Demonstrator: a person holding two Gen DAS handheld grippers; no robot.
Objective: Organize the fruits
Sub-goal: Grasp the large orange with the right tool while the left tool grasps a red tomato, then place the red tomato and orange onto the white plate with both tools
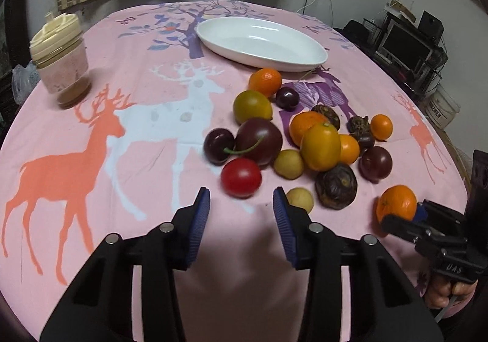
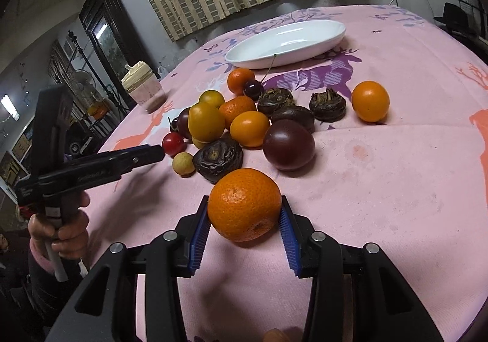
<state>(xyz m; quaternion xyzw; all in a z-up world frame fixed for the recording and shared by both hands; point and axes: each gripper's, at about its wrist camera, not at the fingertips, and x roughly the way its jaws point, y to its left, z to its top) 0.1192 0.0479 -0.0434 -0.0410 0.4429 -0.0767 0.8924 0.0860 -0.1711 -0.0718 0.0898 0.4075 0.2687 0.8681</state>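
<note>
Mandarin [image 2: 244,204] between right gripper [image 2: 245,221] fingers [image 2: 199,233]

Ahead of my left gripper [image 1: 241,207] the red cherry tomato [image 1: 241,177] sits just beyond my parted fingers, the crowded fruit pile [image 1: 305,131] packed behind it. Bare pink desk [image 1: 91,134] lies open on the left up to the lidded cup [image 1: 61,61]. Beyond the pile, the white oval dish [image 1: 262,43] is uncovered from above.
</note>
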